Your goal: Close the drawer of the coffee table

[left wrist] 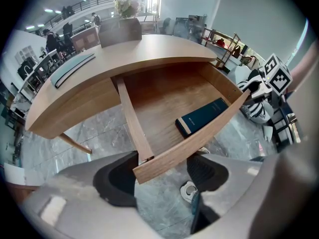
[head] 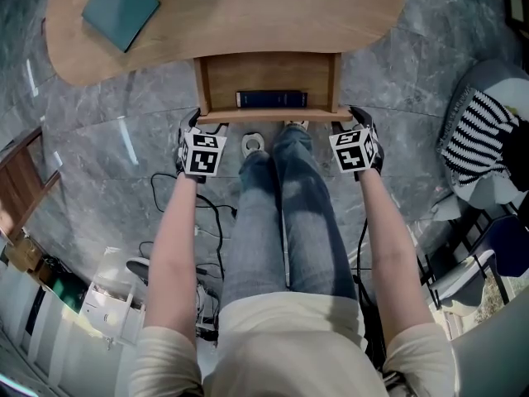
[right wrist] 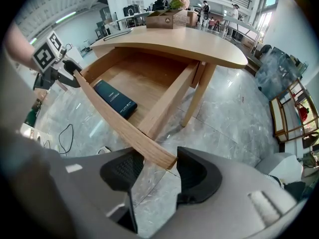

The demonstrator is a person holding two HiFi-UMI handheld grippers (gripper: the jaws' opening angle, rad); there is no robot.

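Near end: left gripper point(head: 195, 124) has its jaws apart, straddling the left end of the drawer front point(head: 273, 116). The right gripper point(head: 358, 119) does the same at the right end. The drawer point(head: 269, 74) is pulled out from under the coffee table point(head: 264, 15), with a dark blue book point(head: 272, 99) inside, just behind the front. A teal book point(head: 121, 10) lies on the tabletop, far left.

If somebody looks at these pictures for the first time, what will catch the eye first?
The open drawer of the wooden coffee table stands out at the top centre of the head view, with a dark blue book lying inside. The left gripper and right gripper each straddle one end of the drawer front, jaws apart. A teal book lies on the table, upper left.
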